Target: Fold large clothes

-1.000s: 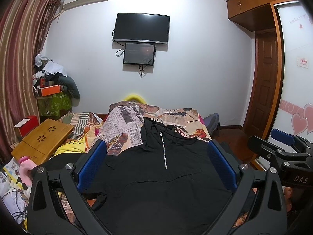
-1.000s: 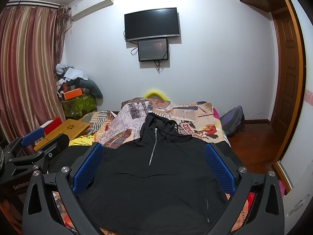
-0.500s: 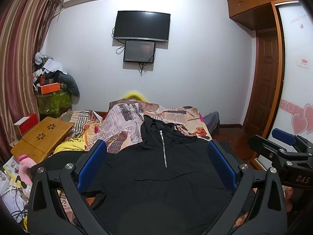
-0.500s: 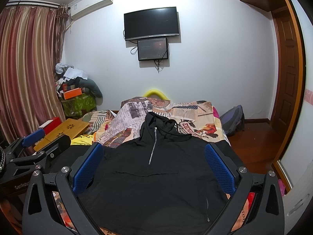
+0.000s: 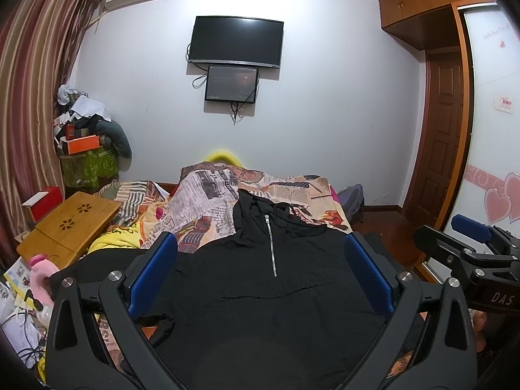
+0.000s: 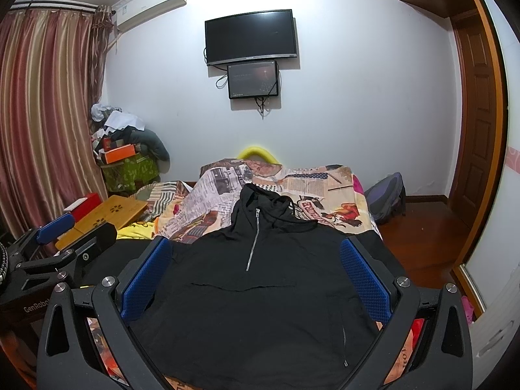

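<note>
A large black hooded pullover [image 5: 260, 292] with a short metal zip lies spread flat, front up, on the bed, hood pointing to the far wall; it also shows in the right wrist view [image 6: 253, 292]. My left gripper [image 5: 260, 273] is open and empty, held above the garment's lower half. My right gripper [image 6: 255, 271] is open and empty, also above the garment. The right gripper shows at the right edge of the left wrist view [image 5: 471, 256]; the left gripper shows at the left edge of the right wrist view [image 6: 61, 247].
The bed carries a newspaper-print cover [image 5: 208, 195]. A wooden lap table [image 5: 71, 224] and a pink bottle [image 5: 40, 276] sit at the left. A backpack [image 6: 386, 195] stands on the floor at the right. A door [image 5: 445, 143] and curtains [image 6: 42, 123] flank the room.
Both grippers have tilted slightly upward, so the room sits a little lower in view. The pullover has not moved and both grippers stay open.
</note>
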